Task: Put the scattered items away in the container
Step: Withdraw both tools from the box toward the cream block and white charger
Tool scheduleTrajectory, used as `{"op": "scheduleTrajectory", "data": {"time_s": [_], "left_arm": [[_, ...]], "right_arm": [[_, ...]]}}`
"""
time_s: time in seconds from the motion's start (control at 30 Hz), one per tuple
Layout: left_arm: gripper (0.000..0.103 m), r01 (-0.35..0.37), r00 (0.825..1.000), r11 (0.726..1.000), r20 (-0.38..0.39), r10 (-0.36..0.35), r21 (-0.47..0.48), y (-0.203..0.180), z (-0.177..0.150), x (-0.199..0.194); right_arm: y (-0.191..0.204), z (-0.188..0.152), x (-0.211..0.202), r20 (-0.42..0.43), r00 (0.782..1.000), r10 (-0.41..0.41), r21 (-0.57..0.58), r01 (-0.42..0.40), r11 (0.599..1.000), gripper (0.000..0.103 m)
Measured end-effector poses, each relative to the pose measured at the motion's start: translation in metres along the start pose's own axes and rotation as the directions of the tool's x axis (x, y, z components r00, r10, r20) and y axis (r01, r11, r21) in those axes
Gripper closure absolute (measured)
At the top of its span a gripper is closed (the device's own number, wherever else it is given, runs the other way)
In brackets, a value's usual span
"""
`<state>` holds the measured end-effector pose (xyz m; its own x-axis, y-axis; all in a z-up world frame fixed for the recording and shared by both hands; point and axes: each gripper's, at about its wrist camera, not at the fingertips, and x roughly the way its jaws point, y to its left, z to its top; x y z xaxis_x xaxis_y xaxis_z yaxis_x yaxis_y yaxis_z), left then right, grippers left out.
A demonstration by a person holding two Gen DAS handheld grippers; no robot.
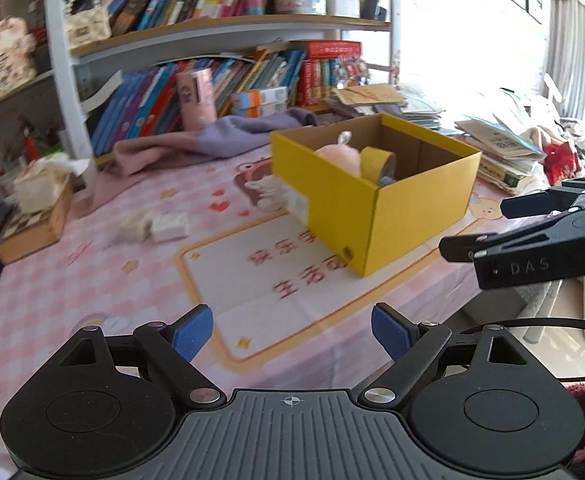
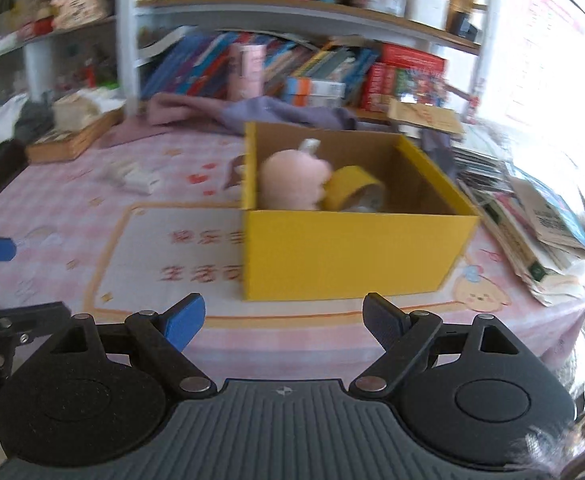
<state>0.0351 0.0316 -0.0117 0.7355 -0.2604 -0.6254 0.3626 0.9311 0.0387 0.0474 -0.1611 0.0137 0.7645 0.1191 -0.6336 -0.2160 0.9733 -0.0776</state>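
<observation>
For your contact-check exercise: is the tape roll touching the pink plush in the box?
Touching. The right wrist view shows the tape roll leaning against the pink plush inside the box, with no gap between them.

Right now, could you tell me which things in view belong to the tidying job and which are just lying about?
Belongs to the job:
yellow box
pink plush toy, in the box
yellow tape roll, in the box
white packets, loose on the table
left gripper and right gripper, both open and empty

Just lying about:
purple cloth
shelf books
paper stack
tissue box
</observation>
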Motion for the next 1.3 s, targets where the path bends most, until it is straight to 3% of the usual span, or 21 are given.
{"op": "scheduleTrajectory", "data": {"time_s": [0.3,0.73,1.0,1.3], "left_arm": [[0.014,-0.101,0.995,0.988,-0.019,0.1,-0.116,0.041,-0.029,-0.03],[0.01,-0.179,0.984,0.962,-0.036,0.175,-0.206,0.068,-0.05,-0.052],[0.009,-0.225,0.974,0.951,-0.058,0.217,-0.214,0.084,-0.049,-0.045],[0.009,-0.23,0.973,0.952,-0.085,0.217,-0.203,0.111,-0.027,-0.007]], "right_arm": [[0.065,0.002,-0.007,-0.005,0.992,0.124,-0.149,-0.123,0.981,0.015],[0.107,0.008,-0.001,-0.048,0.974,0.221,-0.244,-0.226,0.943,0.015],[0.122,0.018,0.02,-0.067,0.961,0.268,-0.26,-0.276,0.925,0.015],[0.13,0.046,0.069,-0.096,0.954,0.283,-0.247,-0.298,0.922,0.015]]}}
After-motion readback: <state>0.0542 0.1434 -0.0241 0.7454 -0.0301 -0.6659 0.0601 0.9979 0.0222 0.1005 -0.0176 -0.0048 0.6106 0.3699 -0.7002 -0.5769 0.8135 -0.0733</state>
